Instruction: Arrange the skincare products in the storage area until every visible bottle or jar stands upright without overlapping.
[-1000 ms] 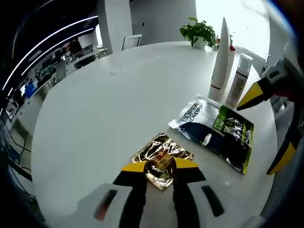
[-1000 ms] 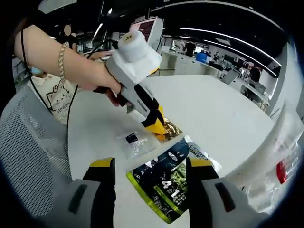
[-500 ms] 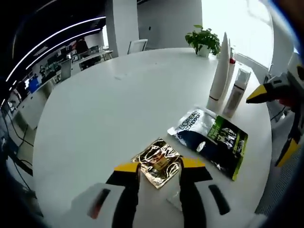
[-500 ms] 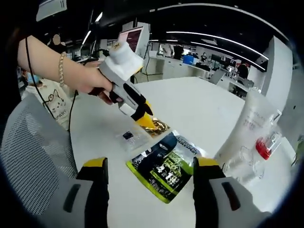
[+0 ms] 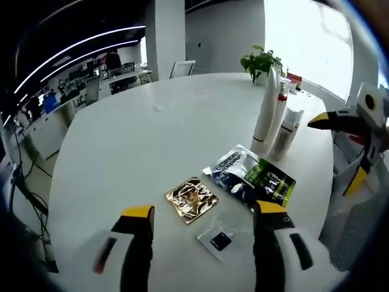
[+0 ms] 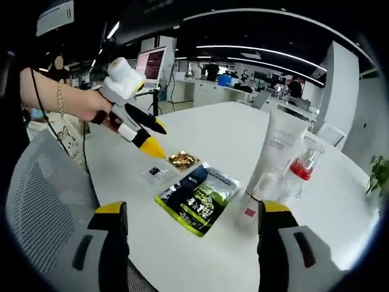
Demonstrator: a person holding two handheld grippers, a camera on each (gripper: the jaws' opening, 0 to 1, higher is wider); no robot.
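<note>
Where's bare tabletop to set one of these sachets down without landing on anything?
Widest free patch: the white table left of the gold sachet, out to the far rim. Also bare: between the dark green pouch and the potted plant, left of the upright tubes. Crowded: the near edge, where gold sachet, clear sachet and pouch sit close together.

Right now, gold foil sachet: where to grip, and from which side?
The gold foil sachet lies flat on the white table, so probably pinch a thin edge. Its far-left edge faces bare table; the clear packet and dark pouch crowd the other side. The left gripper is open above it.
</note>
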